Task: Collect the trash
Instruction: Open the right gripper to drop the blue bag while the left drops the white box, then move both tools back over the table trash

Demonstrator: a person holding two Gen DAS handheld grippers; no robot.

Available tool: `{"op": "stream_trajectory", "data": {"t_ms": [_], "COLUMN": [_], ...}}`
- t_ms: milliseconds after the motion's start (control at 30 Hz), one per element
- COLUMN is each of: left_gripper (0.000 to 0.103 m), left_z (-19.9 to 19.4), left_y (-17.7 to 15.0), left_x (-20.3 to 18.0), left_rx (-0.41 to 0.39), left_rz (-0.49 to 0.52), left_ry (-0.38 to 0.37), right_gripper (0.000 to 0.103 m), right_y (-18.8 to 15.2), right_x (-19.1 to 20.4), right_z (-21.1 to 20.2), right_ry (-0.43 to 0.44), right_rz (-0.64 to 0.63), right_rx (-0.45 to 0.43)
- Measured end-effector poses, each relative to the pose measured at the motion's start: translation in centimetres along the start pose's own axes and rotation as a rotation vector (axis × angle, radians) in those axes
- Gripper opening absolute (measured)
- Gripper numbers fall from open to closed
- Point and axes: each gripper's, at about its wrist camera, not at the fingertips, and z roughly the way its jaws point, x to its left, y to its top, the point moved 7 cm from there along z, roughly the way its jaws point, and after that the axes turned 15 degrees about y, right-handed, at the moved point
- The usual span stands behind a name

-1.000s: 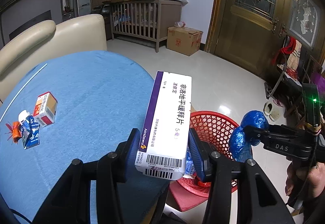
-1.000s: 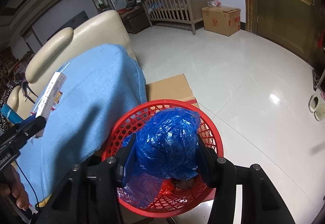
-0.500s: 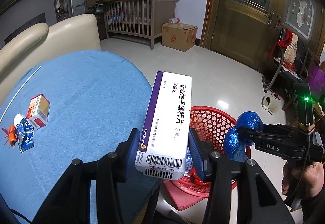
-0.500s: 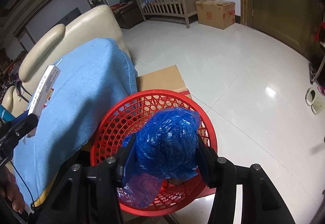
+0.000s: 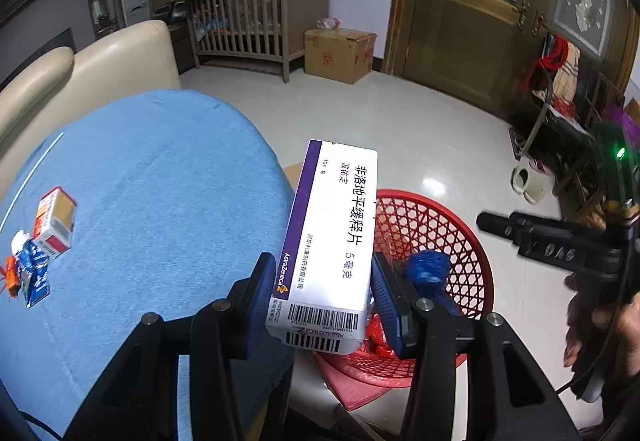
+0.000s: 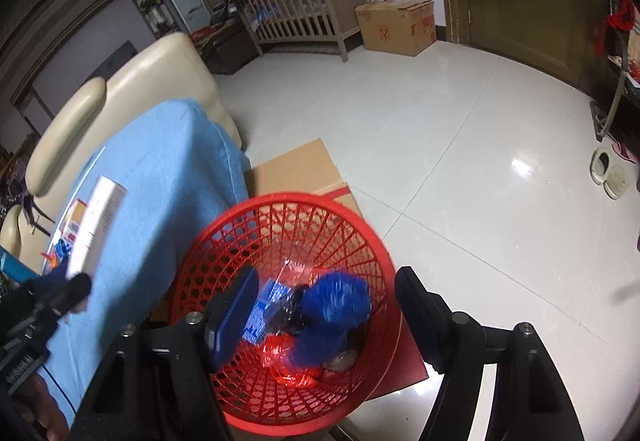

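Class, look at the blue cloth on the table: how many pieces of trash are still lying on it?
3, all near its left edge: a red-and-white carton, a blue wrapper in front of it, and a small orange scrap left of the wrapper. More may lie outside the view.

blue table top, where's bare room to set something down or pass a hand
Most of the blue table top is bare: the whole middle and far side, from the small cartons at its left edge across to the edge above the red basket. Only that left edge is crowded. The basket already holds trash.
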Motion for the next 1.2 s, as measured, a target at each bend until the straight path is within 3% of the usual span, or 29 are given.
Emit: {"op": "stream_trajectory", "data": {"t_ms": [200, 233, 300, 400, 733, 1200], "left_gripper": [0.052, 0.055, 0.074, 0.074, 0.074, 0.074], "left_z": [2.2, 2.6, 3.3, 3.7, 2.5, 1.6], "left_y": [-0.3, -0.3, -0.5, -0.7, -1.0, -4.0], "left_x": [-2.2, -2.4, -2.9, -2.5, 3.0, 13.3], "left_rx": [0.057, 0.069, 0.092, 0.099, 0.073, 0.053], "left_rz": [0.04, 0.039, 0.042, 0.022, -0.1, -0.297], "left_ry": [-0.031, -0.04, -0.06, -0.063, -0.016, 0.109], "right_gripper": [0.074, 0.074, 0.074, 0.074, 0.074, 0.074], "right_y": [0.6, 0.6, 0.6, 0.6, 0.9, 0.3], "right_x": [-0.5, -0.5, -0.7, -0.6, 2.6, 14.3], "right_z": [-0.6, -0.6, -0.6, -0.4, 1.0, 6.5], "right_ry": [0.008, 0.008, 0.008, 0.009, 0.043, 0.166], "right_rz": [0.022, 0.024, 0.027, 0.029, -0.021, -0.208], "right_rx": [-0.036, -0.035, -0.034, -0.033, -0.009, 0.084]}}
